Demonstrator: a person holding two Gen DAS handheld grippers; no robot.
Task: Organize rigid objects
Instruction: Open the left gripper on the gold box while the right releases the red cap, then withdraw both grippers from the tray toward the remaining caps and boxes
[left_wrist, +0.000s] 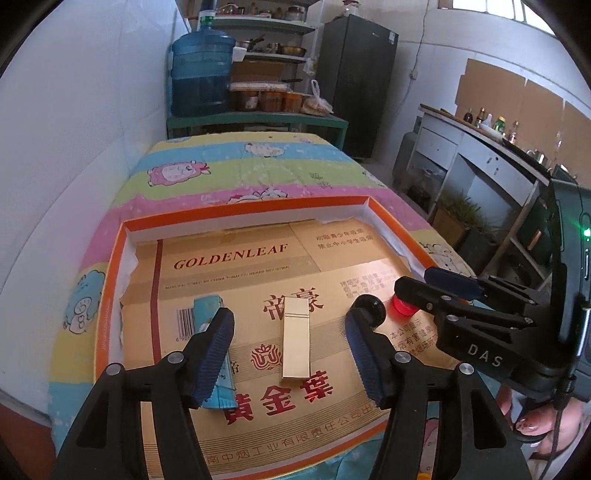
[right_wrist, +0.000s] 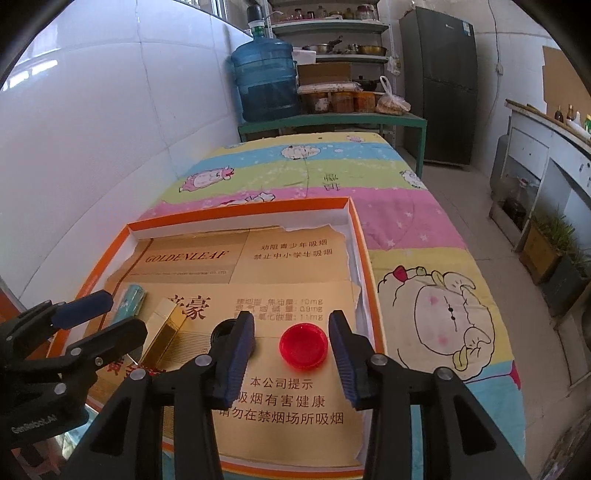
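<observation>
An orange-rimmed tray (left_wrist: 240, 210) lined with gold printed card lies on a cartoon-print cloth. A gold box (left_wrist: 295, 339) lies flat between the fingers of my left gripper (left_wrist: 290, 317), which is open and touches nothing. A teal box (left_wrist: 208, 308) is partly hidden behind its left finger. In the right wrist view a red cap (right_wrist: 303, 345) rests on the card between the pads of my right gripper (right_wrist: 291, 321), open, with gaps on both sides. A black round object (right_wrist: 222, 332) peeks from behind its left finger. The gold box (right_wrist: 166, 332) and teal box (right_wrist: 131, 299) lie further left.
A white wall runs along the left of the table. Behind it stand a blue water jug (right_wrist: 266, 81), shelves with jars and a dark fridge (right_wrist: 439, 85). A counter with bottles (left_wrist: 491, 140) lines the right. A person's hand (left_wrist: 532, 424) holds the right gripper.
</observation>
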